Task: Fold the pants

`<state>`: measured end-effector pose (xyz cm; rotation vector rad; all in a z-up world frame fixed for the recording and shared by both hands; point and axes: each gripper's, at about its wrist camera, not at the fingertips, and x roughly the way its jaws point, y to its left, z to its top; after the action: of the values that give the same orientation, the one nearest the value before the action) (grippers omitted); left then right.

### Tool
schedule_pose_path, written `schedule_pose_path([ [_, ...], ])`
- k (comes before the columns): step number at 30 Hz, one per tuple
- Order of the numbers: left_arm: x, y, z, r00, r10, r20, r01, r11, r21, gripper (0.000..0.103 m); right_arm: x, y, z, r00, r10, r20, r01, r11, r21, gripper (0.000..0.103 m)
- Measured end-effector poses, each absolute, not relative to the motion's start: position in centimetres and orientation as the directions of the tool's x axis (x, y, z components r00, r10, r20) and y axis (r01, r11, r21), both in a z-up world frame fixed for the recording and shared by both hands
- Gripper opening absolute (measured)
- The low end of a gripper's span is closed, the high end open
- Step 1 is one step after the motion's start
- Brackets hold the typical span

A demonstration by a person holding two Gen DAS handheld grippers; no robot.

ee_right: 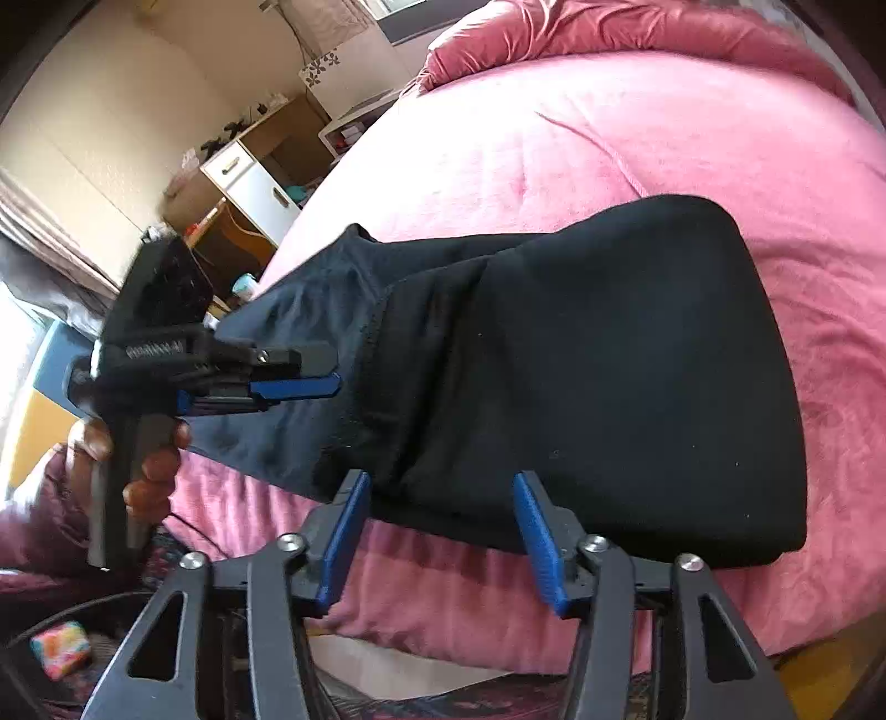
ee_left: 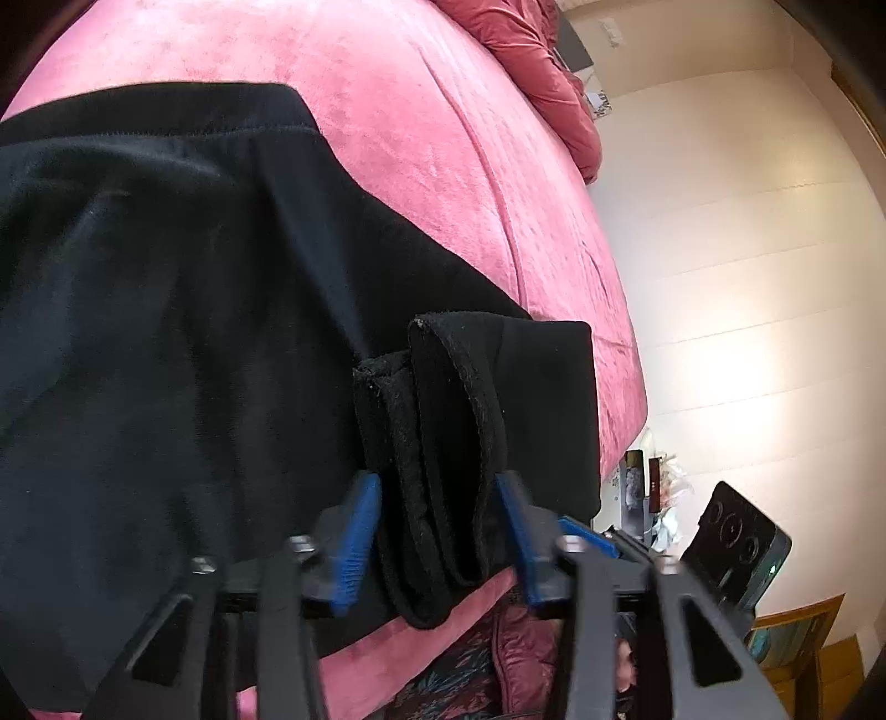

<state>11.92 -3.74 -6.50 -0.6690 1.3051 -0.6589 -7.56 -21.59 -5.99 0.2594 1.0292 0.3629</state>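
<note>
Black pants (ee_left: 166, 310) lie folded on a pink bed (ee_left: 421, 122). In the left wrist view the stacked leg cuffs (ee_left: 437, 443) sit between my left gripper's (ee_left: 437, 487) open blue pads (ee_left: 360, 531), which do not clamp them. In the right wrist view the folded pants (ee_right: 598, 376) lie across the bed (ee_right: 664, 138), and my right gripper (ee_right: 440, 487) is open at their near edge, with the cloth just between the pad tips. The left gripper also shows in the right wrist view (ee_right: 332, 382), side-on over the leg end, held by a hand (ee_right: 149, 471).
A bunched dark pink duvet (ee_right: 609, 27) lies at the head of the bed. Beside the bed stand a wooden desk with white drawers (ee_right: 249, 177) and clutter. A phone (ee_left: 742, 548) and a pale wall (ee_left: 747, 277) lie past the bed's edge.
</note>
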Motion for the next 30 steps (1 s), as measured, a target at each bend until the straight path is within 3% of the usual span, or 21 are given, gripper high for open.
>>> schedule_pose_path([
  [3, 12.2, -4.4, -6.9, 0.124, -0.779, -0.614, 0.021, 0.621, -0.784, 0.058, -7.1, -20.6, -6.1, 0.464, 0.419, -0.781, -0.203, 0.908, 0.366, 0.039],
  [8, 12.0, -4.9, -6.9, 0.119, -0.773, -0.623, 0.028, 0.63, -0.776, 0.058, -6.0, -17.4, -6.3, 0.425, 0.486, -0.763, -0.319, 0.87, 0.376, 0.039],
  [12, 12.6, -5.8, -6.9, 0.113, -0.766, -0.633, 0.038, 0.64, -0.768, 0.058, -4.7, -15.0, -8.4, 0.388, 0.429, -0.816, -0.349, 0.887, 0.301, 0.037],
  [13, 12.7, -6.1, -6.8, 0.112, -0.765, -0.635, 0.039, 0.641, -0.766, 0.058, -4.5, -14.8, -8.8, 0.389, 0.418, -0.821, -0.345, 0.893, 0.291, 0.019],
  [14, 12.9, -6.4, -6.8, 0.111, -0.763, -0.637, 0.042, 0.644, -0.764, 0.058, -4.3, -14.8, -8.9, 0.397, 0.414, -0.819, -0.336, 0.896, 0.29, 0.009],
  [21, 13.4, -7.0, -7.3, 0.082, -0.785, -0.614, 0.032, 0.618, -0.785, 0.058, -6.1, -15.3, -6.8, 0.421, 0.516, -0.746, -0.369, 0.849, 0.378, 0.008],
  [26, 13.9, -8.1, -7.7, 0.061, -0.753, -0.655, 0.039, 0.657, -0.753, 0.056, -6.2, -13.0, -8.6, 0.369, 0.478, -0.797, -0.387, 0.859, 0.336, 0.009],
  [28, 13.8, -8.6, -7.3, 0.075, -0.729, -0.68, 0.083, 0.684, -0.725, 0.044, -5.9, -13.4, -8.8, 0.371, 0.489, -0.789, -0.362, 0.859, 0.362, 0.014],
  [29, 13.8, -8.9, -7.2, 0.078, -0.71, -0.699, 0.1, 0.704, -0.703, 0.021, -6.1, -13.8, -8.7, 0.375, 0.495, -0.784, -0.356, 0.858, 0.371, 0.018],
  [30, 13.9, -9.1, -7.2, 0.081, -0.693, -0.716, 0.11, 0.72, -0.685, 0.015, -6.2, -14.4, -8.5, 0.375, 0.506, -0.777, -0.346, 0.854, 0.389, 0.026],
])
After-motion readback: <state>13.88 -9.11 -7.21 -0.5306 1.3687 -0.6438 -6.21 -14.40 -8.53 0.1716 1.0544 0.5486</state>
